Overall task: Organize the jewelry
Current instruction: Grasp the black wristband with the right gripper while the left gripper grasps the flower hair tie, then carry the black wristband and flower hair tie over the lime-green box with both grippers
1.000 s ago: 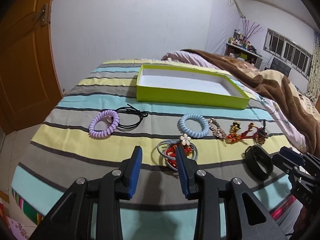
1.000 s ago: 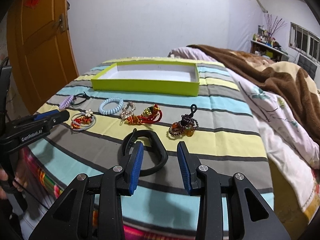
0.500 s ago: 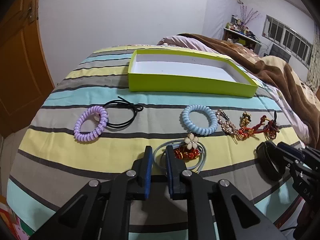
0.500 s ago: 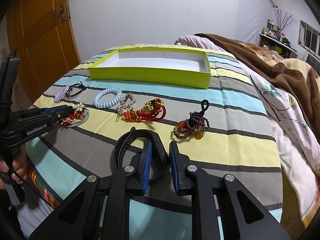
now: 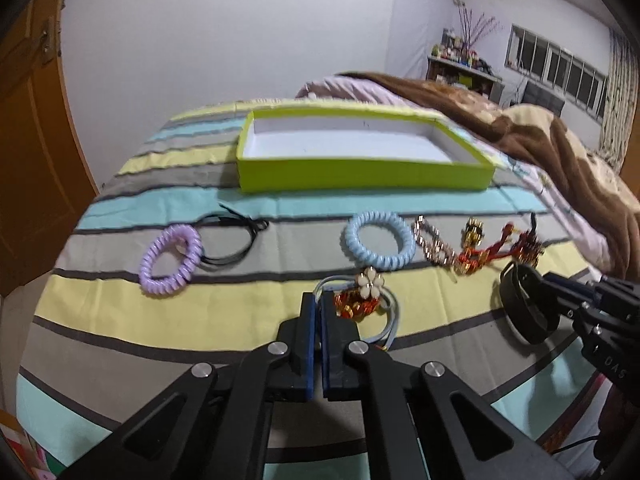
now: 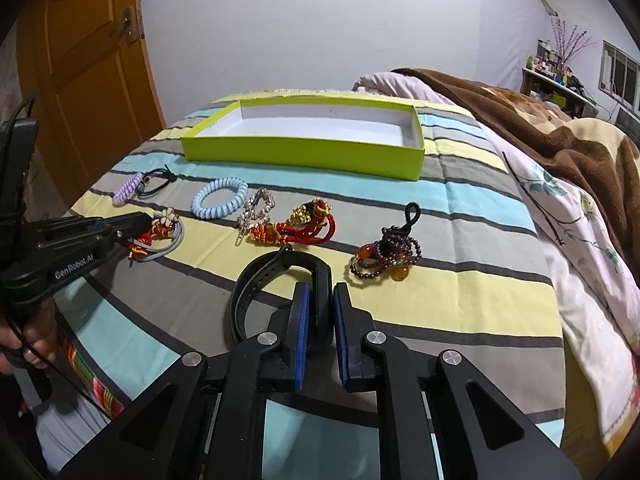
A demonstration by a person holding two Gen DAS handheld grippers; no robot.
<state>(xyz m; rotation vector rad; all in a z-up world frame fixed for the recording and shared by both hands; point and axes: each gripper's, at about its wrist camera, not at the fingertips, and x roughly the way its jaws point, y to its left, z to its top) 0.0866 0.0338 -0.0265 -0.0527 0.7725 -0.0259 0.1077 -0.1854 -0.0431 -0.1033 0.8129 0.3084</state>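
Two tools, both yours, low centre of each frame. Left tool (image 5: pixel 319 308): pads nearly together, pinching grey loop of flower hair tie (image 5: pixel 362 300) at lower centre. Right tool (image 6: pixel 319 304): pads clamped on black wristband (image 6: pixel 276 280) on bed (image 6: pixel 460 280). Green box (image 5: pixel 360 152), upper centre: white floor bare, nothing in it. Blue coil tie (image 5: pixel 379 246) and purple coil tie (image 5: pixel 170 260) lie mid-frame, outside box.
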